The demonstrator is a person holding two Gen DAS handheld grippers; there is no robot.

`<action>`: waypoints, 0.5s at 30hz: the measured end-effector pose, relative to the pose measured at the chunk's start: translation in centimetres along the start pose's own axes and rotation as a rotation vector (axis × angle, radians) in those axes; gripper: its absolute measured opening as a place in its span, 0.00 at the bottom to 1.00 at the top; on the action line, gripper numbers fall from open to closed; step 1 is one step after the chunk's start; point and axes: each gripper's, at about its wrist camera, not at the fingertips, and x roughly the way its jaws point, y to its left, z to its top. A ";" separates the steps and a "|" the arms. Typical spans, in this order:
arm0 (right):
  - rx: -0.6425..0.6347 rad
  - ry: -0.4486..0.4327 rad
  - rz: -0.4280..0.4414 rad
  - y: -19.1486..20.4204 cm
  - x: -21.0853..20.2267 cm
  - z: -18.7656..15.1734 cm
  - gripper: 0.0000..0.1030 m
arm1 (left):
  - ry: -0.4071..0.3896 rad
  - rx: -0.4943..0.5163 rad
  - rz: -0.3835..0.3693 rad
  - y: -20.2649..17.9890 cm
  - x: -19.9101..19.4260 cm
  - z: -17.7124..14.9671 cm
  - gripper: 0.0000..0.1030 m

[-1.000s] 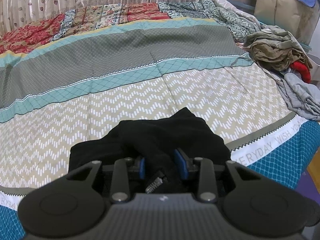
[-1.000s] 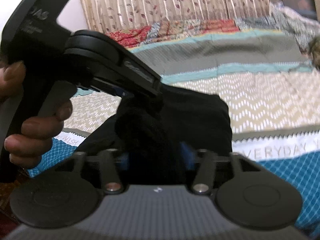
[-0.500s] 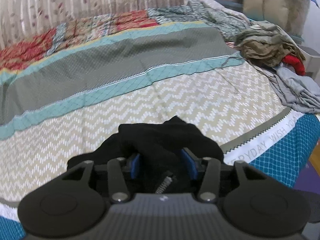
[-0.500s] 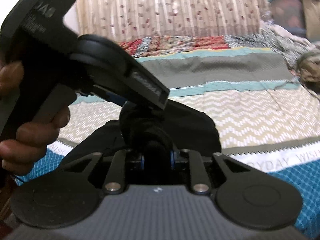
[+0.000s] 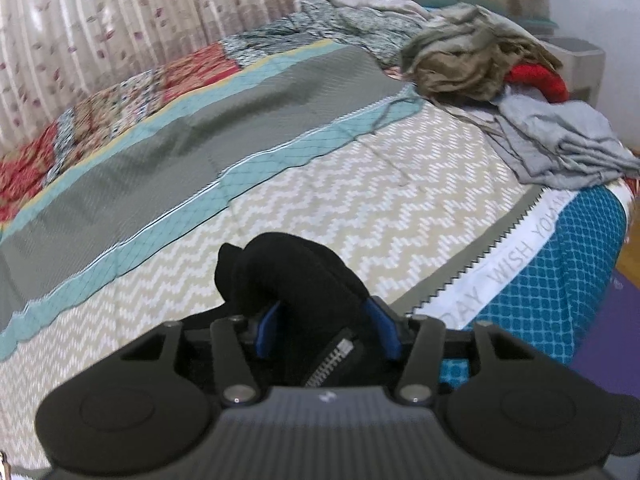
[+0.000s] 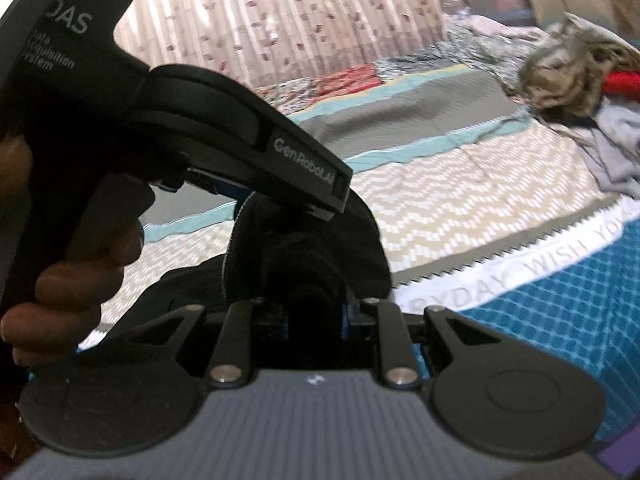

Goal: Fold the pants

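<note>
The black pants (image 5: 288,272) are bunched into a thick roll just above the patterned bedspread (image 5: 360,184), near its front edge. My left gripper (image 5: 325,328) has the roll between its blue pads; its jaws are opening, the cloth still fills the gap, and a zipper (image 5: 332,360) shows low in it. My right gripper (image 6: 315,316) is shut on a narrow fold of the pants (image 6: 320,256). In the right wrist view the left tool's black housing (image 6: 240,140) crosses above the roll, held by a person's hand (image 6: 80,272).
A heap of clothes lies at the bed's right side: olive cloth (image 5: 468,60), a red piece (image 5: 536,80), grey garments (image 5: 560,148). The blue sheet border (image 5: 560,280) drops off at the front right. A curtain (image 5: 120,32) hangs behind the bed.
The right jaws closed from wide onto a narrow fold of the pants. The left jaws spread wider around the roll. Both views swung toward the clothes heap, and the pants gathered into a tighter bundle.
</note>
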 end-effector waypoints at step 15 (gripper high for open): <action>0.373 0.060 -0.141 -10.7 1.6 -1.2 0.24 | 0.038 0.094 -0.098 -8.7 3.4 4.8 0.66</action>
